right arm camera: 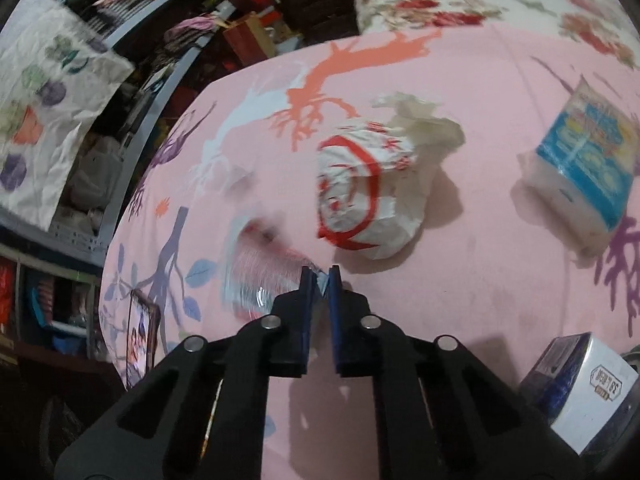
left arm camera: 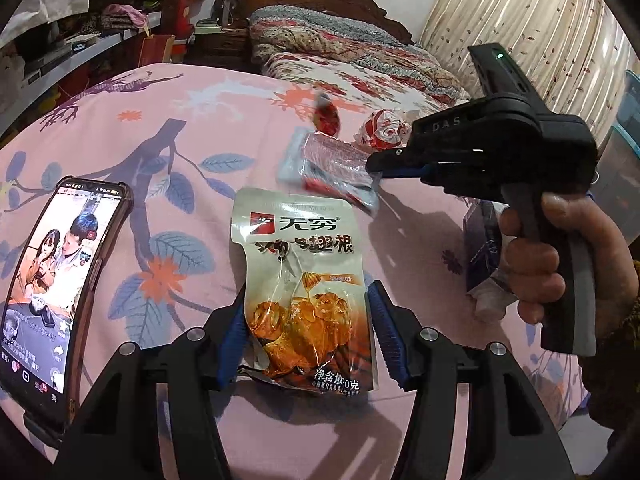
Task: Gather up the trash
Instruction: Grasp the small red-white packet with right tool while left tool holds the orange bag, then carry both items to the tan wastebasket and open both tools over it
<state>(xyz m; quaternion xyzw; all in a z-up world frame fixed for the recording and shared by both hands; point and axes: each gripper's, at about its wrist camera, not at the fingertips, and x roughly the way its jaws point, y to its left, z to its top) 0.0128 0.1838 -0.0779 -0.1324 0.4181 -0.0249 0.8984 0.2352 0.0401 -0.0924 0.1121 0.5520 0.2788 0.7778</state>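
A silver and orange snack pouch [left arm camera: 296,248] lies flat on the pink bedsheet [left arm camera: 180,92], and my left gripper [left arm camera: 310,300] is shut on its lower half, one blue pad against each side edge. A clear wrapper with red print [left arm camera: 332,164] [right arm camera: 264,276] lies further back. My right gripper [right arm camera: 321,278] [left arm camera: 374,166] is shut on that wrapper's near corner. Behind it sit a crumpled white and red paper wrapper [right arm camera: 360,192] [left arm camera: 384,130], a wad of tissue [right arm camera: 424,120] and a small red wrapper [left arm camera: 328,116].
A phone [left arm camera: 52,280] [right arm camera: 140,336] with its screen lit lies on the sheet at the left. A blue tissue pack [right arm camera: 584,168] and a blue and white box [right arm camera: 580,392] sit at the right. A person's hand [left arm camera: 532,264] holds the right gripper's handle. Shelves line the left wall.
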